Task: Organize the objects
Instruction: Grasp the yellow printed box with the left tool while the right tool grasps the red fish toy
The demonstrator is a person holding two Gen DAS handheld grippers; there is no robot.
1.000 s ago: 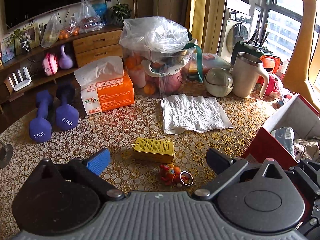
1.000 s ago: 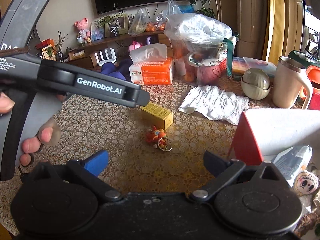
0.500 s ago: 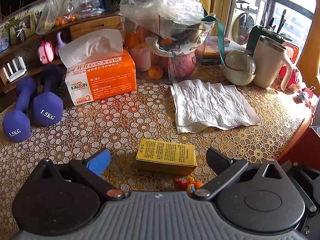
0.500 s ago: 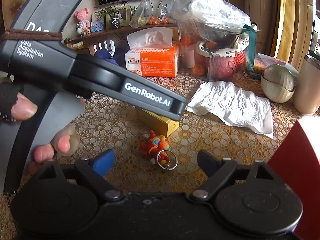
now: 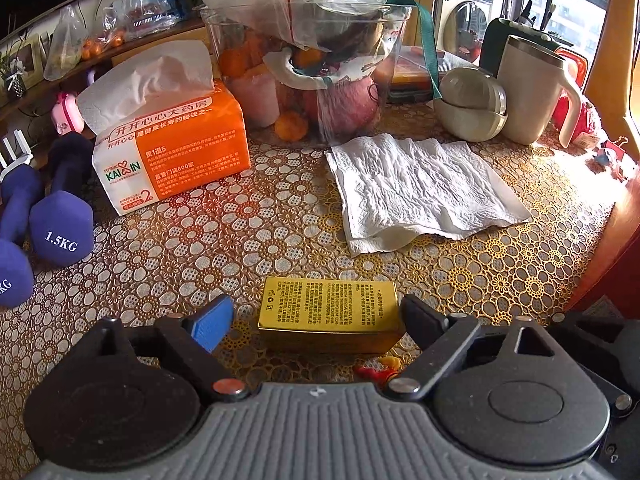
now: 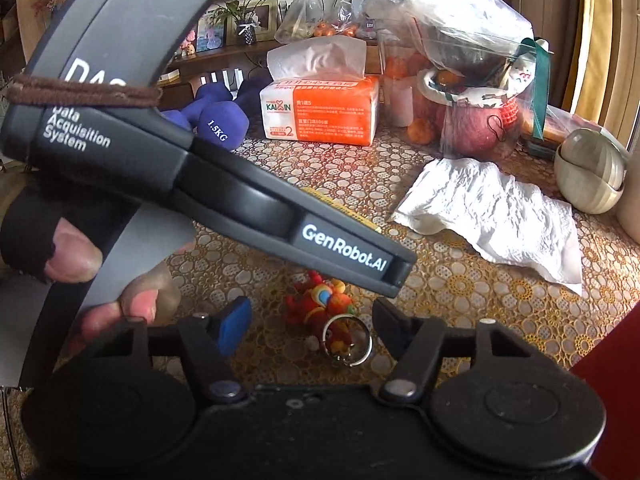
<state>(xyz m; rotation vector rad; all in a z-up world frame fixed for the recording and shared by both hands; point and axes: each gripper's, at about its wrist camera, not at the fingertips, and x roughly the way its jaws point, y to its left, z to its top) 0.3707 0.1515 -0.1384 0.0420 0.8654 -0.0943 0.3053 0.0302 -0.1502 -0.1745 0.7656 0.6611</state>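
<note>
A small yellow box [image 5: 330, 312] lies flat on the lace tablecloth. My left gripper [image 5: 316, 322] is open with its jaws on either side of the box; the right jaw is at the box's corner, the left jaw apart from it. A red and orange toy keychain [image 6: 324, 308] with a metal ring lies between the open jaws of my right gripper [image 6: 310, 326], not gripped. Part of the keychain shows under the left gripper [image 5: 378, 368]. The left gripper's body [image 6: 224, 196] crosses the right wrist view and hides most of the box.
An orange tissue pack [image 5: 168, 148], purple dumbbells [image 5: 48, 220], a clear tub of fruit under plastic [image 5: 320, 60], a white paper towel [image 5: 420, 188], a round lidded bowl [image 5: 470, 108] and a mug [image 5: 528, 92] stand behind. A red box edge [image 6: 612, 400] is at the right.
Both grippers have moved forward and down. The left one now straddles the yellow box, the right one now straddles the keychain. Both stay open.
</note>
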